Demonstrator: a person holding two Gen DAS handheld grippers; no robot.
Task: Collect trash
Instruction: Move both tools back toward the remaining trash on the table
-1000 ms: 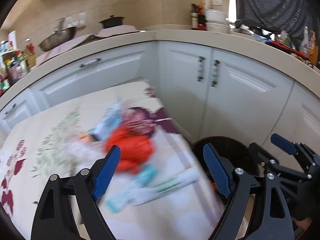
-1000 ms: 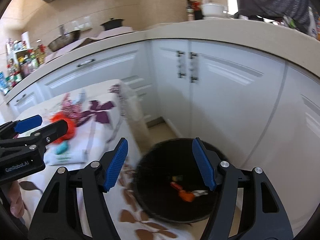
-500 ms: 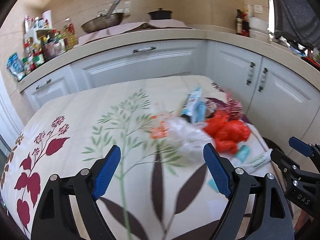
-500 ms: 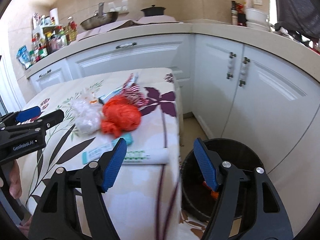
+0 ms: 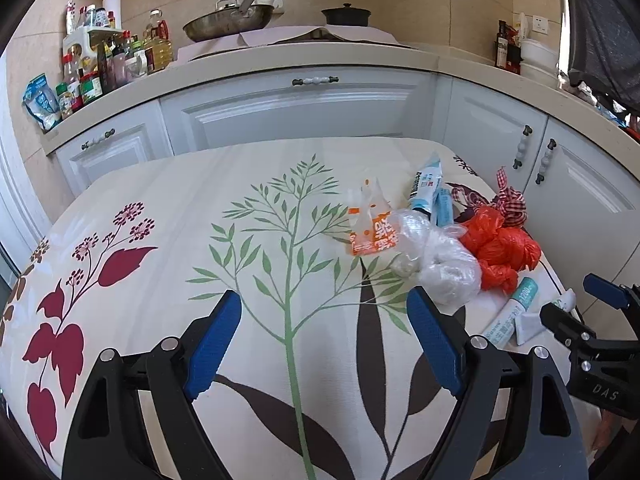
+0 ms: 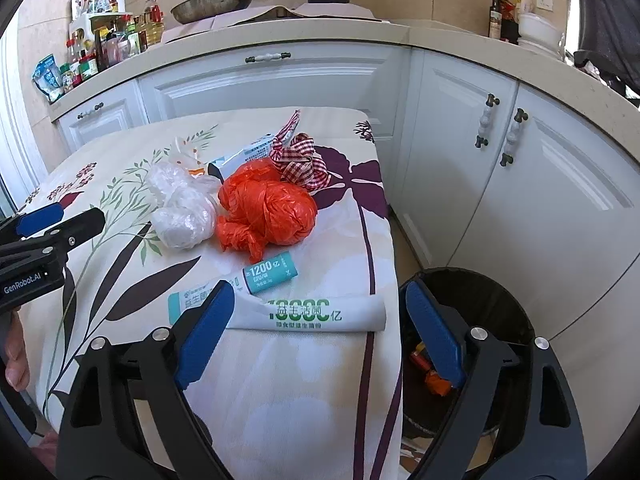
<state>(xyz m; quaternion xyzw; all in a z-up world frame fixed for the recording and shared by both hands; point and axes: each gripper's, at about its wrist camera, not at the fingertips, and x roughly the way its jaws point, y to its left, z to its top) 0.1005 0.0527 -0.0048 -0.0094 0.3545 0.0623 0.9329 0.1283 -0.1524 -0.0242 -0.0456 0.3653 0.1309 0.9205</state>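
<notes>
Trash: we count a pile on the right end of the table [image 6: 304, 380], ahead of both pairs of jaws and between neither.
Red bag [image 6: 266, 210]: crumpled, mid-pile, touching the clear bag [image 6: 182, 212] on its left.
Ribbon [image 6: 300, 158]: red check, just behind the red bag.
Teal packet [image 6: 272, 268]: just in front of the red bag, lying on a white sachet [image 6: 316, 314] at the table edge.
Orange wrapper [image 5: 370, 228]: at the pile's left side, beside the clear bag.
Right gripper [image 6: 320, 336]: we see its jaws have just been opening; they stand wide and empty, above the table edge with the white sachet just ahead.
Left gripper [image 5: 326, 344]: wide apart, empty, over bare cloth left of the pile.
Bin [image 6: 496, 300]: black, on the floor just beside the table, scraps inside.
Hand [image 6: 14, 356]: ours, on the left gripper's handle.
</notes>
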